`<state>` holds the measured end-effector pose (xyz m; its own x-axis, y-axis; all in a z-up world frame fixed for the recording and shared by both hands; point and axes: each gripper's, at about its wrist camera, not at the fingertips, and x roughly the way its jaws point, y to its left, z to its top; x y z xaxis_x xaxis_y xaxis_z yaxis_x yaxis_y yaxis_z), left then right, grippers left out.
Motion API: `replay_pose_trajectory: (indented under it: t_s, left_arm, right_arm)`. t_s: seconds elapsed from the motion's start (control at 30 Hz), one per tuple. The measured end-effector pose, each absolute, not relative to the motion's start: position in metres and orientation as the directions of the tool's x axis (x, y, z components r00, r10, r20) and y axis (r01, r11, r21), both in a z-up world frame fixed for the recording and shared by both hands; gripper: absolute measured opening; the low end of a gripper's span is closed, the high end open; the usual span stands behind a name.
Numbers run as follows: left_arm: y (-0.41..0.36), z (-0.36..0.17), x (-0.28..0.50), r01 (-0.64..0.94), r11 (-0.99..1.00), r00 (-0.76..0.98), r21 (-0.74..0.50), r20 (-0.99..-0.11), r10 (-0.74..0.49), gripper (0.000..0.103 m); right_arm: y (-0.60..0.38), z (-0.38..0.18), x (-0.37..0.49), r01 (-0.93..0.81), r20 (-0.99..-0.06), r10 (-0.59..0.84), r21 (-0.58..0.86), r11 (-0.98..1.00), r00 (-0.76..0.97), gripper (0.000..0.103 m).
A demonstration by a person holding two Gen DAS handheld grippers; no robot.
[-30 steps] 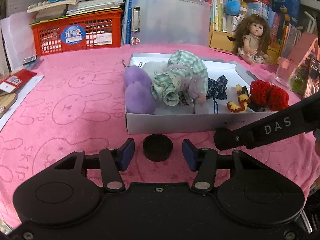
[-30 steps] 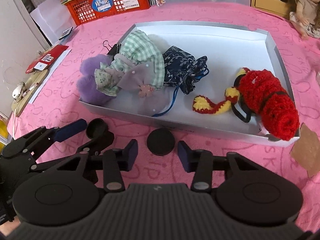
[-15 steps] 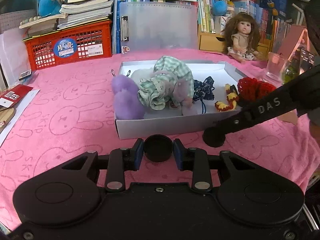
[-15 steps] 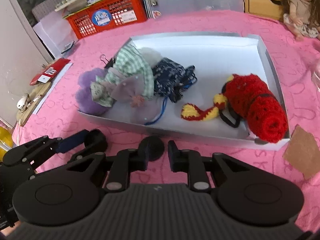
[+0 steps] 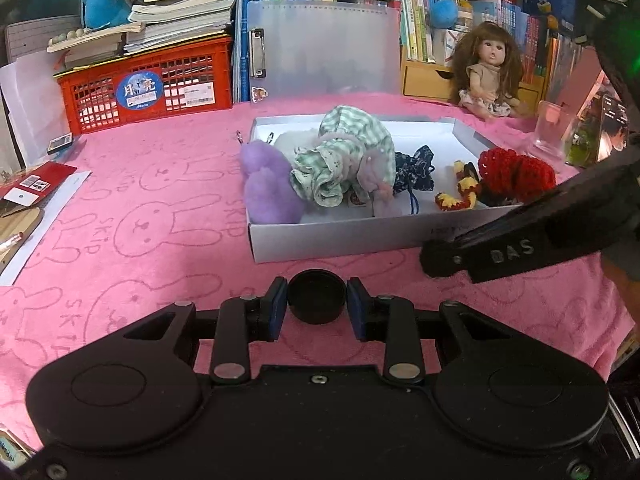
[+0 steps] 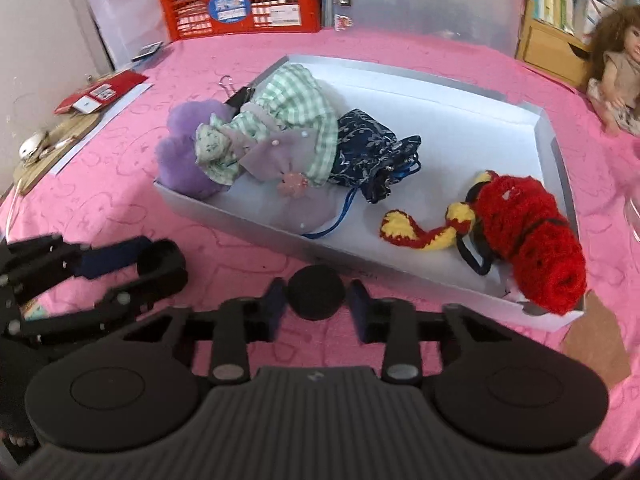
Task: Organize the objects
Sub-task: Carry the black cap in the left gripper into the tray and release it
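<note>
Both wrist views look down, sharing the white box (image 5: 320,244)

Matt black plastic caps (image 5: 317,301); fuzzy pink terry cloth on tabletop (image 5: 160,208); smooth white cardboard box (image 6: 460,136); rough red crochet yarn (image 6: 532,236).

Readable: "SKIP" repeated beside rabbit outlines on the pink towel (image 5: 160,216); "DAS" in pale letters on the right gripper (image 5: 436,264) finger; Chinese characters "月亮" on the round blue sticker (image 5: 138,89) of the red crate (image 5: 92,100).
</note>
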<state>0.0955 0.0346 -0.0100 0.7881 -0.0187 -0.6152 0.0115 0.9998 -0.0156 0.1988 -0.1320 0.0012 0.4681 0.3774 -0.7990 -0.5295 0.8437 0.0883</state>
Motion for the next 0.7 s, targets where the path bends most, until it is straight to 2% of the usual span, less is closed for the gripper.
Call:
replay_pose_trajectory:
  t_s: [0.33,0.7]
  left_arm:
    - [0.032,-0.004,0.092,0.025,0.999,0.795,-0.021,-0.605,-0.033,0.03]
    - [0.027,0.01,0.103,0.036,0.999,0.808,-0.037,-0.587,-0.051,0.03]
  right_arm:
    - [-0.153,0.004,0.189,-0.525,-0.782,0.389,0.094,0.846,0.487,0.035]
    - [-0.19,0.023,0.196,-0.493,-0.733,0.441,0.166,0.854,0.518,0.035]
